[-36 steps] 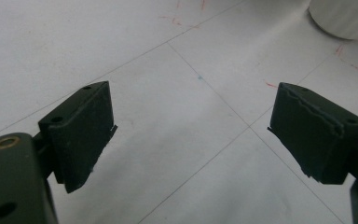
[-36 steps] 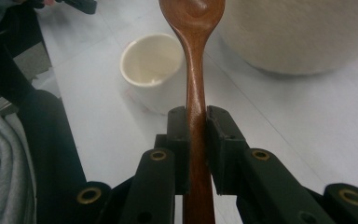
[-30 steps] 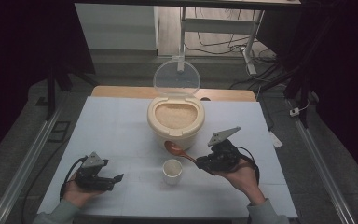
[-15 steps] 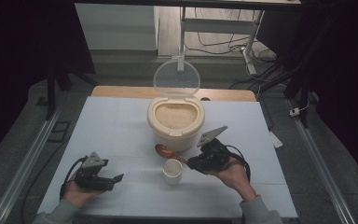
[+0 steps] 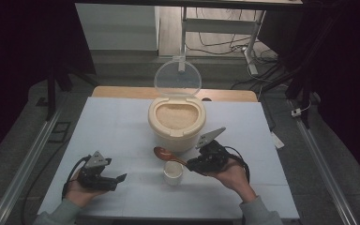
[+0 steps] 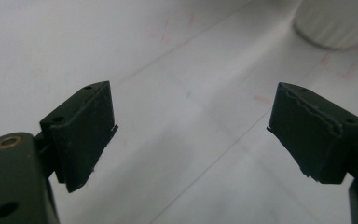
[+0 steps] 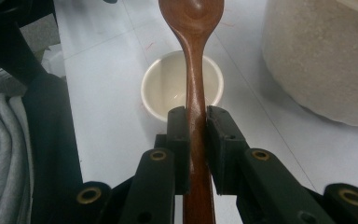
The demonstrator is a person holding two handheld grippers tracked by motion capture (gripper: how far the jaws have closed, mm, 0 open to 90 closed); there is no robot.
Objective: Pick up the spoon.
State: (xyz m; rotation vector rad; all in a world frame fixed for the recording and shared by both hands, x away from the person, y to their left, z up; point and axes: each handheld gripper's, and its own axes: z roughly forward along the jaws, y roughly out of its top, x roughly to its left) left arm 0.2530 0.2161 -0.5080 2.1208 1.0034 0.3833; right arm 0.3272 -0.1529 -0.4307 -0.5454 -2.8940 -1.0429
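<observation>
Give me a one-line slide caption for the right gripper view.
Right gripper clamps a wooden spoon above an empty white cup, rice container alongside.

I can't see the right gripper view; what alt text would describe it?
A black claw is shut on the handle of a brown wooden spoon, whose bowl reaches past a small empty white cup on the pale table. A container of rice stands at the right.

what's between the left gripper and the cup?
Nothing: bare white table between the left gripper and the cup in the high view; the left gripper view agrees, its jaws open over bare surface.
</observation>
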